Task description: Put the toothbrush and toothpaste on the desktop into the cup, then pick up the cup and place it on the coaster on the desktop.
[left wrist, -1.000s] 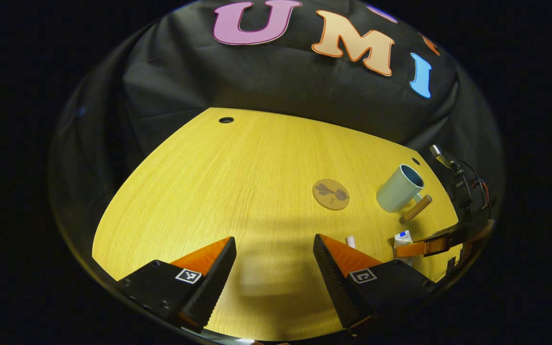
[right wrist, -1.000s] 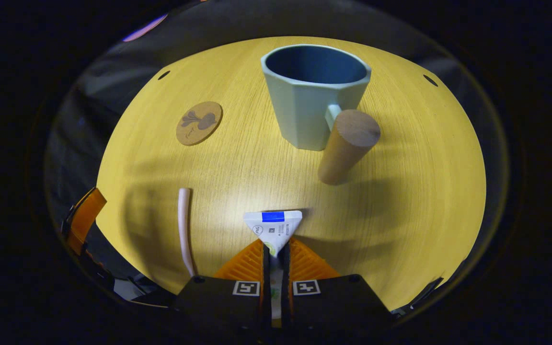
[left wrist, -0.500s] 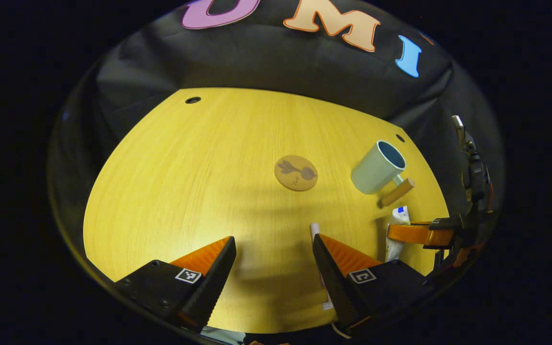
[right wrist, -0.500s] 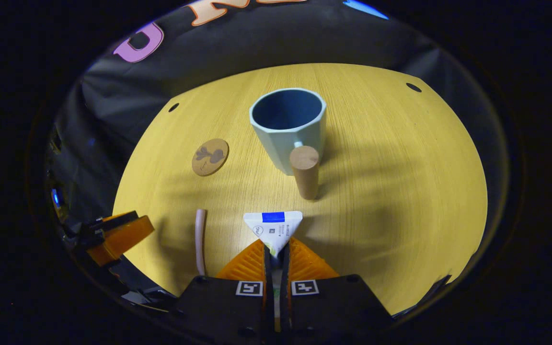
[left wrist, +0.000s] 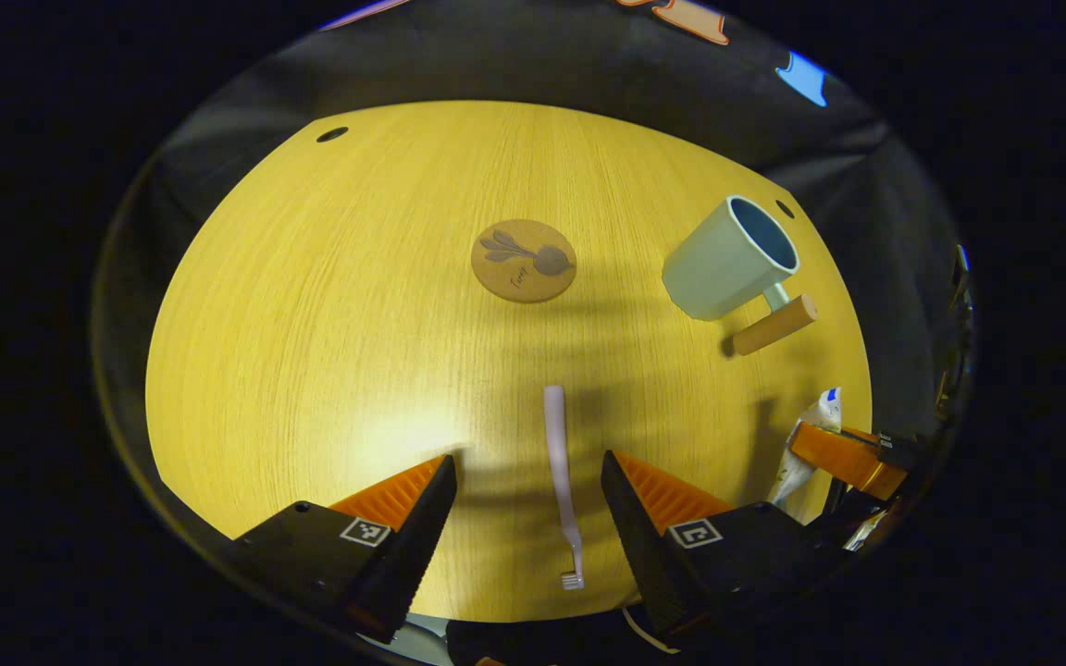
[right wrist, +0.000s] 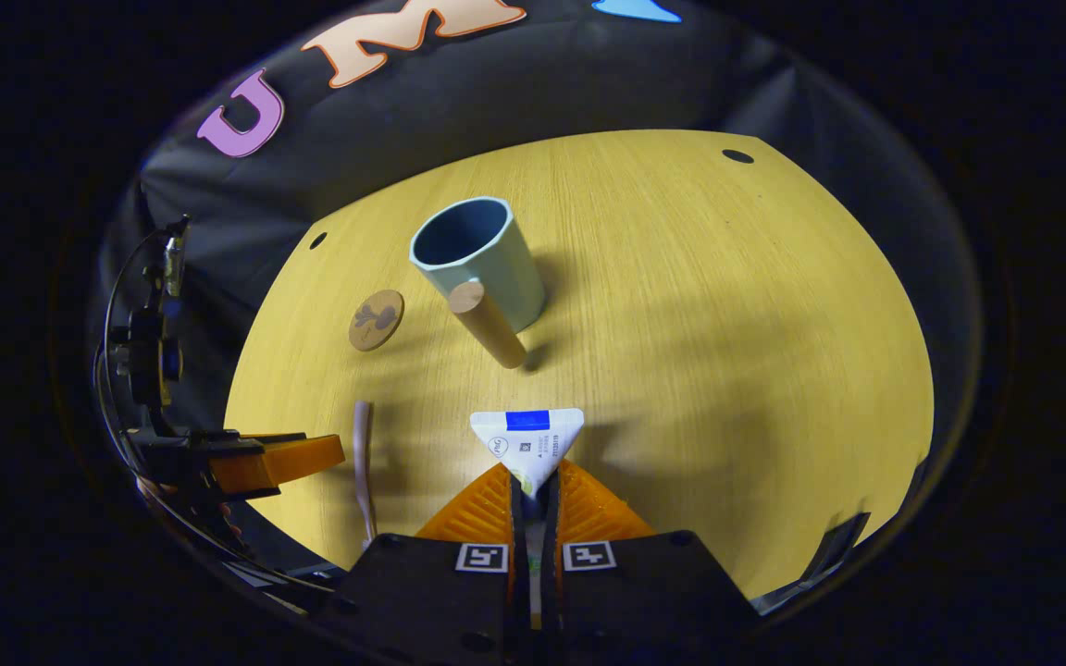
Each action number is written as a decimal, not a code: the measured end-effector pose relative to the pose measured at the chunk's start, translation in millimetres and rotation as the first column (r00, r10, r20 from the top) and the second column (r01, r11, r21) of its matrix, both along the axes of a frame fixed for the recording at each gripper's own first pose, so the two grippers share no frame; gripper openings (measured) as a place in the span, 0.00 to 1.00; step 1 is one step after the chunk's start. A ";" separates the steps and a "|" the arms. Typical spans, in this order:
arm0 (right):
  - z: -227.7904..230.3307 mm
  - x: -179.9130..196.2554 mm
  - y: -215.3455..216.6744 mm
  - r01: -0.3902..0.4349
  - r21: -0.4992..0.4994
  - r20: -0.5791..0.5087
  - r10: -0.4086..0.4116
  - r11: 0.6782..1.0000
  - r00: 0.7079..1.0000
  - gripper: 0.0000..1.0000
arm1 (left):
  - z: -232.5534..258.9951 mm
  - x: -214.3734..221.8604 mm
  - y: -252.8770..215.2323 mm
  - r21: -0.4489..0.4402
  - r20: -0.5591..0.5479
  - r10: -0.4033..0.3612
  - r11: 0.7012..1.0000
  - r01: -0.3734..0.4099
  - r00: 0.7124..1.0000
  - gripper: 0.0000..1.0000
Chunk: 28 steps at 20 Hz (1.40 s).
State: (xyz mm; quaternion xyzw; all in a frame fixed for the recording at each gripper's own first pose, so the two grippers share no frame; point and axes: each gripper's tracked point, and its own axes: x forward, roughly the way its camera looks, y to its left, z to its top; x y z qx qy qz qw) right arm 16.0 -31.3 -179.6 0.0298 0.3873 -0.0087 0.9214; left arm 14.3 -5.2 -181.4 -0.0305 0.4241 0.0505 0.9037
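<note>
Gripping toothpaste (right wrist: 526, 442), right gripper (right wrist: 533, 486)

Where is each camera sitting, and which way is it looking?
Left gripper view: it rides on the left tongs, low over the desktop, looking forward at the toothbrush lying between its own two open fingers.
Right gripper view: it rides on the right tongs, looking forward over the desktop; its two fingers pinch the toothpaste tube.
Both views share the cup with its wooden handle, the coaster, the toothbrush and the other tongs.
</note>
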 end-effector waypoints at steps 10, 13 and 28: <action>15.8 -7.8 -46.3 0.052 0.027 0.023 -0.053 0.998 0.998 0.07 | -23.0 9.3 -13.5 0.039 -0.155 0.025 0.999 -0.019 0.988 0.40; 16.7 -6.6 -56.6 0.063 0.033 0.022 -0.064 0.997 0.998 0.07 | -27.7 8.6 -13.4 0.052 -0.185 0.036 0.998 -0.027 0.982 0.31; 15.7 -4.0 -73.1 0.060 0.036 0.026 -0.061 0.998 0.998 0.07 | -29.8 5.9 -6.1 0.094 -0.209 0.059 0.995 -0.040 0.976 0.00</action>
